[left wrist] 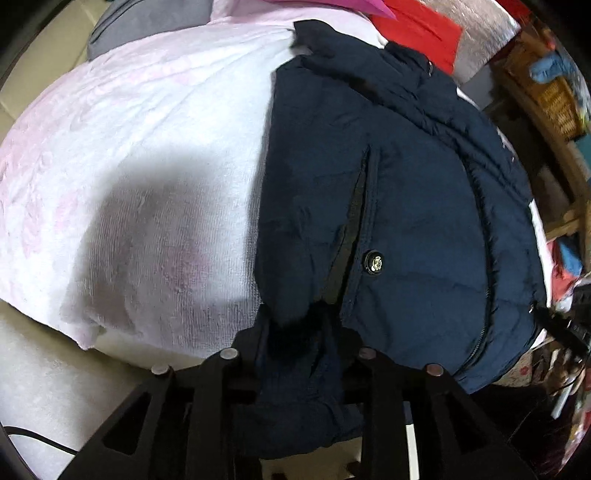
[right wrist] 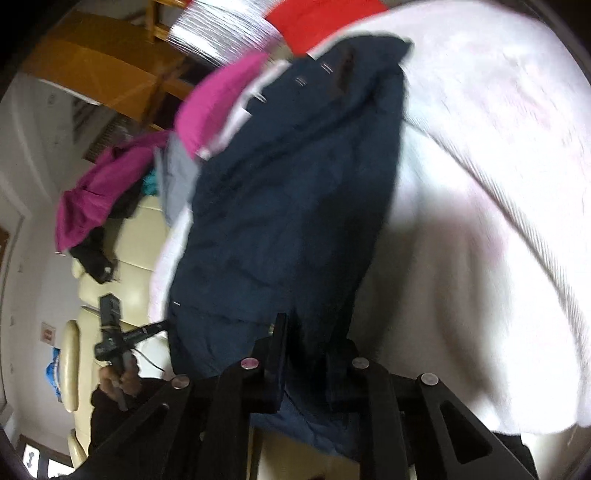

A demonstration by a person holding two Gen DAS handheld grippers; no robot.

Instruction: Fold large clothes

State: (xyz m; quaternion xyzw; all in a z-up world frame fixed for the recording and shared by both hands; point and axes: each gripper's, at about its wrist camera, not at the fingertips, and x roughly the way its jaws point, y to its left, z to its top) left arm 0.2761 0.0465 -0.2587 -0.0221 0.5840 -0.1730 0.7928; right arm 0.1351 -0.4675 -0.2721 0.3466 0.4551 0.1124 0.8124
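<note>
A dark navy padded jacket (left wrist: 406, 206) lies on a pale pink blanket (left wrist: 147, 155), collar at the far end, a round snap button on its front. My left gripper (left wrist: 295, 347) is shut on the jacket's near hem, with fabric bunched between its fingers. In the right wrist view the same jacket (right wrist: 288, 206) stretches away from me over the blanket (right wrist: 480, 221). My right gripper (right wrist: 306, 347) is shut on the jacket's near edge, fabric pinched between its jaws. The other gripper (right wrist: 110, 332), held by a hand, shows at the left.
Magenta clothing (right wrist: 103, 199) and a grey garment lie on a cream sofa (right wrist: 125, 258) at the left. A red cloth (left wrist: 424, 33) and a silver quilted sheet (right wrist: 221, 33) lie beyond the jacket. Wooden furniture (left wrist: 546, 96) stands at the right.
</note>
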